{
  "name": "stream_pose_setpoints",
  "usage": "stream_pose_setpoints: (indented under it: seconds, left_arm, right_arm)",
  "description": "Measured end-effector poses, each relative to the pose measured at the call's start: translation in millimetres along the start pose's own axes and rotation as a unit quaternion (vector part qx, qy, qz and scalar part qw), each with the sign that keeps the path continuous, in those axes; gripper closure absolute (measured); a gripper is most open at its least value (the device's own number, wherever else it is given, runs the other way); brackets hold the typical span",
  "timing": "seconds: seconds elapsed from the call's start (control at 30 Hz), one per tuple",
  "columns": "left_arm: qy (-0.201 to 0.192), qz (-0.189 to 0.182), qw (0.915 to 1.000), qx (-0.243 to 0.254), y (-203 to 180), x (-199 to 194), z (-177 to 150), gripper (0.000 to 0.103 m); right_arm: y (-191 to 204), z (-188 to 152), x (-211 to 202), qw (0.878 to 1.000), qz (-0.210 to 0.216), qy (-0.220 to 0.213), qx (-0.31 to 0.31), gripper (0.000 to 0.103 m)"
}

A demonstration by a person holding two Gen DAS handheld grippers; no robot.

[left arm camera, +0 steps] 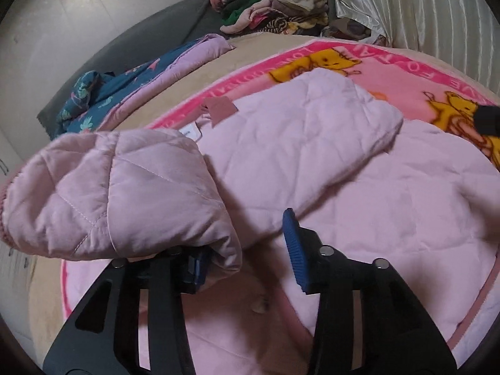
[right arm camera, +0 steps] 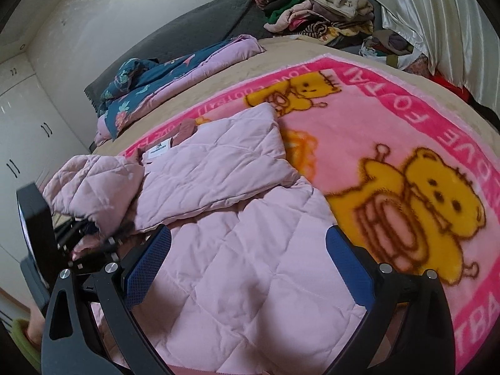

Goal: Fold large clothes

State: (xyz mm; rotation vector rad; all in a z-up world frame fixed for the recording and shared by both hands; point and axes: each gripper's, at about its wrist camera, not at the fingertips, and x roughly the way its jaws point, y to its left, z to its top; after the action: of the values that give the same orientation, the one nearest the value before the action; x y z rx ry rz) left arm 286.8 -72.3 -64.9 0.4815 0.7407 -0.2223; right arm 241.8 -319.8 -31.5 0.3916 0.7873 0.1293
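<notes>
A pale pink quilted jacket (left arm camera: 312, 143) lies spread on a pink cartoon blanket (left arm camera: 390, 68) on the bed; it also shows in the right wrist view (right arm camera: 237, 218). One sleeve (left arm camera: 312, 118) is folded across the body. The other sleeve (left arm camera: 118, 193) drapes over the left finger of my left gripper (left arm camera: 247, 250), whose jaws stand apart. My right gripper (right arm camera: 250, 256) is open just above the jacket's body, holding nothing. My left gripper also shows at the left of the right wrist view (right arm camera: 78, 234).
The blanket (right arm camera: 390, 156) covers a beige bedspread (right arm camera: 281, 53). A navy floral and lilac quilt (right arm camera: 162, 84) lies at the far left of the bed. A pile of mixed clothes (right arm camera: 312, 15) sits at the far end near a white curtain (right arm camera: 437, 15). White wardrobe doors (right arm camera: 25, 118) stand left.
</notes>
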Motion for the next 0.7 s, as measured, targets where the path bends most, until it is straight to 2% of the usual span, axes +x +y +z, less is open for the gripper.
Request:
stream_pose_setpoints:
  seconds: [0.03, 0.1, 0.13, 0.17, 0.23, 0.3, 0.37, 0.4, 0.47, 0.53, 0.63, 0.67, 0.7]
  left_arm:
    - [-0.004, -0.008, 0.9998, -0.017, 1, -2, -4, 0.065]
    - [-0.018, -0.033, 0.9971, -0.066, 6, -9, -9, 0.05]
    - [-0.027, -0.046, 0.9941, -0.094, 12, -15, -11, 0.046]
    - [-0.042, -0.065, 0.9883, -0.132, 19, -23, -15, 0.04]
    - [-0.068, -0.086, 0.9762, -0.187, 30, -37, -24, 0.037]
    - [-0.076, -0.094, 0.9661, -0.228, 39, -45, -32, 0.03]
    - [-0.082, -0.085, 0.951, -0.286, 51, -54, -44, 0.025]
    - [-0.084, -0.069, 0.9423, -0.317, 59, -60, -51, 0.019]
    - [-0.099, -0.06, 0.922, -0.369, 74, -71, -65, 0.016]
    - [-0.102, -0.033, 0.9053, -0.411, 92, -77, -73, 0.014]
    - [-0.094, -0.06, 0.8844, -0.453, 117, -70, -76, 0.014]
    - [-0.093, -0.062, 0.8798, -0.462, 122, -67, -76, 0.015]
    - [-0.093, -0.068, 0.8735, -0.473, 128, -64, -75, 0.023]
  right_arm:
    - [0, 0, 0, 1.0, 0.0, 0.0, -0.001, 0.004]
    - [1, 0, 0, 1.0, 0.001, 0.0, -0.006, 0.004]
    - [2, 1, 0, 1.0, 0.0, -0.001, -0.011, 0.004]
    - [2, 2, 0, 1.0, -0.002, -0.002, -0.013, 0.004]
    - [3, 4, 0, 1.0, -0.001, -0.003, -0.012, 0.004]
    - [5, 4, 0, 1.0, -0.001, -0.004, -0.013, 0.004]
    - [8, 3, 1, 1.0, 0.0, -0.004, -0.015, 0.004]
    - [10, 3, 2, 1.0, 0.001, -0.003, -0.017, 0.004]
    - [14, 1, 3, 1.0, 0.002, -0.001, -0.02, 0.004]
    - [17, -1, 5, 1.0, 0.003, 0.003, -0.023, 0.004]
    - [23, -2, 5, 1.0, 0.005, 0.003, -0.029, 0.004]
    - [25, -2, 4, 0.999, 0.006, 0.002, -0.031, 0.004]
    - [26, -2, 4, 0.999, 0.006, 0.001, -0.033, 0.004]
